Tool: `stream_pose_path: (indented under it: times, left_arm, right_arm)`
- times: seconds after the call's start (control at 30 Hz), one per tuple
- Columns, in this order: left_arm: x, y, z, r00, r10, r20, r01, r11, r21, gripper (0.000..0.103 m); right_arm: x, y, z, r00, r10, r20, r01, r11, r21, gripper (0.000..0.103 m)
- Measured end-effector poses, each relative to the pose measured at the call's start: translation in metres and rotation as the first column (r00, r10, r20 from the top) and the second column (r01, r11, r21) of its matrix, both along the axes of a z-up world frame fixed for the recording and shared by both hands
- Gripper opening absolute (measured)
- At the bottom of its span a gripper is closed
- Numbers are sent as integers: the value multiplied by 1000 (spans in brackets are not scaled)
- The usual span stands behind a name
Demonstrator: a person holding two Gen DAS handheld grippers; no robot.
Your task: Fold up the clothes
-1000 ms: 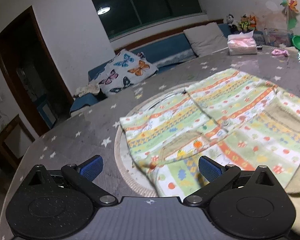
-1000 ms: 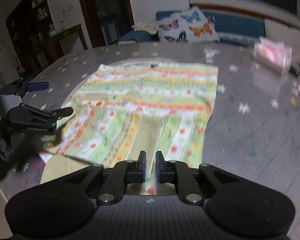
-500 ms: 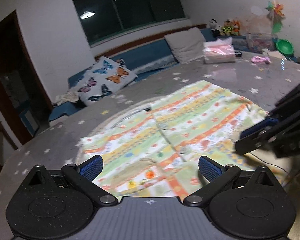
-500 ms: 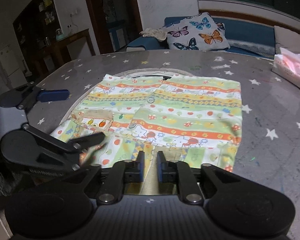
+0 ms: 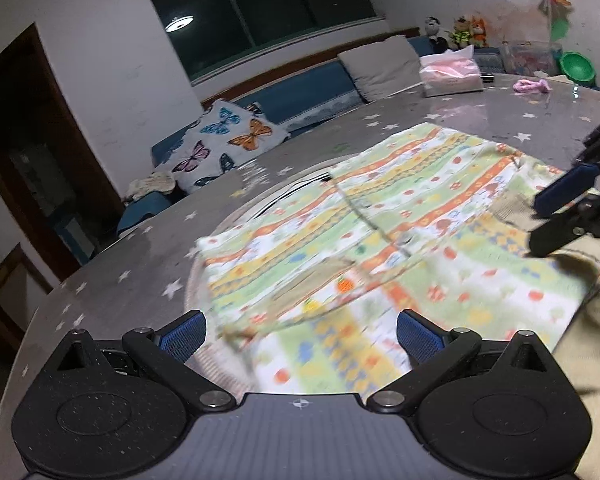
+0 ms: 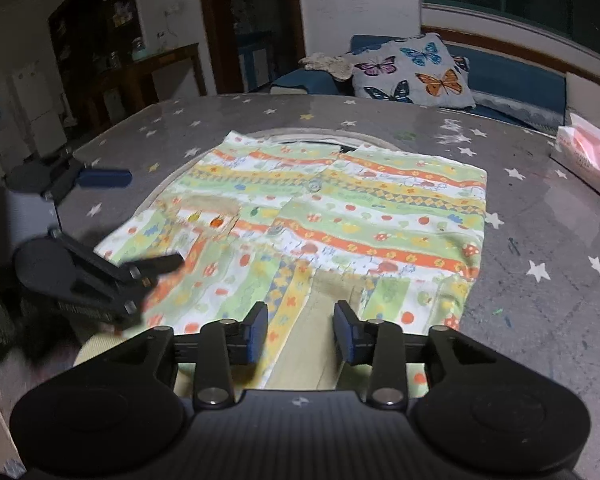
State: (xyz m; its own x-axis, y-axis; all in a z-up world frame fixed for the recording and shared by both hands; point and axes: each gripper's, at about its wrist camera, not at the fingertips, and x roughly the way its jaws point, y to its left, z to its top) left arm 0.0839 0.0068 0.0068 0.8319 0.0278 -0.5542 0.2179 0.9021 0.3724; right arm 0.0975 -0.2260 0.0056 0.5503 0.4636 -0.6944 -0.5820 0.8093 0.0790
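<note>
The left hand-held gripper (image 5: 300, 330) is seen with its blue pads spread wide, released, nothing held between them; it hovers over the near corner of a patterned garment (image 5: 380, 216). The right hand-held gripper (image 6: 300, 322) is also parted, its pads set apart above a beige strip of the garment's near edge, with no cloth pinched. In the right wrist view the left hand-held gripper (image 6: 112, 236) is seen at the garment's left side, one finger over the cloth and the other over the bare desk (image 6: 540, 248). The garment (image 6: 332, 216), striped in green, orange and yellow with small printed figures, is spread flat on the grey, star-patterned desk, with its lower part folded up over itself. A pink tissue pack (image 6: 588, 156) is placed well apart to the right. Beyond the desk, a butterfly cushion (image 6: 412, 68) is propped on a blue sofa (image 6: 516, 76).
</note>
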Motion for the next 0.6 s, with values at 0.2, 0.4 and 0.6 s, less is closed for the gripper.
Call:
stream_pose_path:
  times: [0.2,0.4,0.6]
  left_arm:
    - [-23,18,0,1000,3,16,-3,1000,3,103]
    - [-52,18,-1,997,-50,51,44,993,109,103]
    - [-86,11,1,981,-188,46,178,969,170,103]
  right_arm:
    - [-19,1,-1,997,60,45,-57,996,-70,49]
    - [-30,-6,-2,994,86,66,-79,991,-112,49]
    - [-35,-16,0,993,88,73,-78,989,-126,50]
